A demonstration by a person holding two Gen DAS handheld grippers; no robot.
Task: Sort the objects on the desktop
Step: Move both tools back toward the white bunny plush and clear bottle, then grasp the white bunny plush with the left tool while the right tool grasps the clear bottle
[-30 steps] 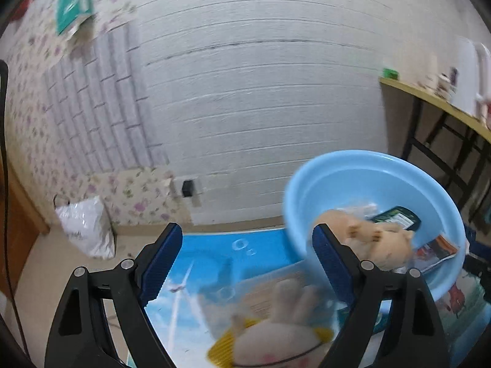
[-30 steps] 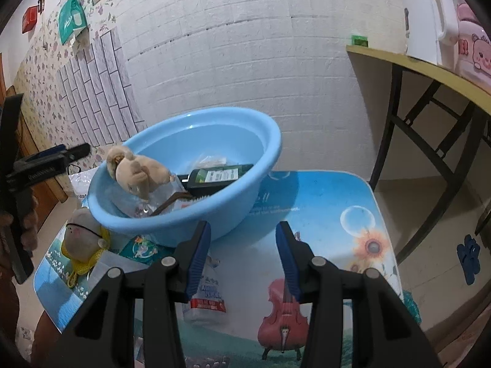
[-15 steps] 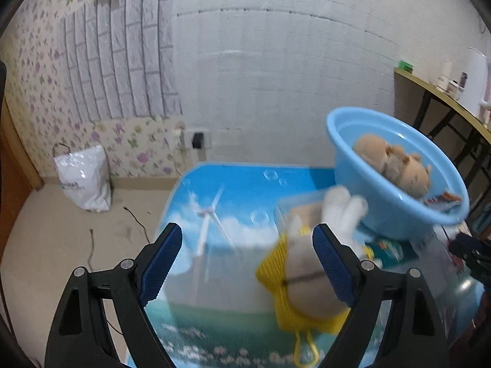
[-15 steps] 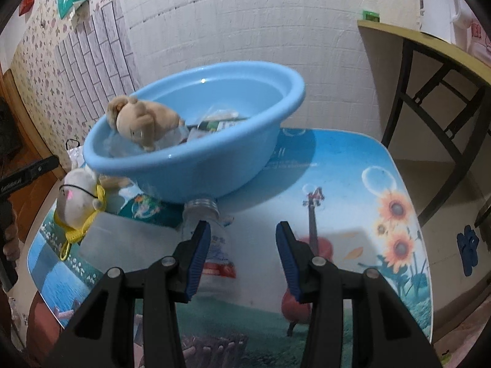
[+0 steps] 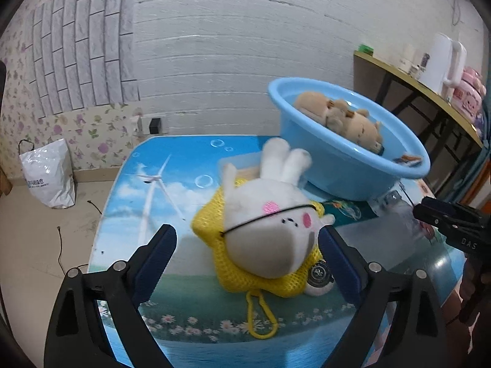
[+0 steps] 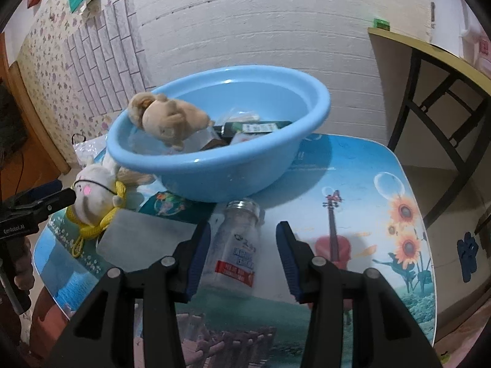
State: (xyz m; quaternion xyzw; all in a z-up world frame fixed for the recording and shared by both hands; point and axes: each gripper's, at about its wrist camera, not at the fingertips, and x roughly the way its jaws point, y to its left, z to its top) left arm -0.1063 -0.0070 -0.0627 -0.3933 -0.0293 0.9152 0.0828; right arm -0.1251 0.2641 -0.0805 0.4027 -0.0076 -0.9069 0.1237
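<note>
A white plush rabbit (image 5: 270, 214) lies on a yellow mesh pouch (image 5: 233, 263) on the picture-printed table. My left gripper (image 5: 247, 256) is open, its fingers on either side of the rabbit's head, not closed on it. A blue basin (image 6: 214, 159) holds a tan plush toy (image 6: 165, 119), a dark green box (image 6: 254, 127) and other items. My right gripper (image 6: 242, 251) is open with a clear empty bottle (image 6: 239, 245) lying between its fingers on the table. The rabbit also shows in the right wrist view (image 6: 92, 196).
A round white-and-black tin (image 5: 319, 279) lies by the pouch. A teal packet (image 6: 172, 207) and a clear plastic sheet (image 6: 147, 233) lie beside the basin. A wooden side table (image 6: 429, 55) stands to the right, a white bag (image 5: 46, 174) on the floor.
My left gripper has swung down and in toward the rabbit, which now sits between its fingers. My right gripper has moved forward so the bottle lies between its fingers.
</note>
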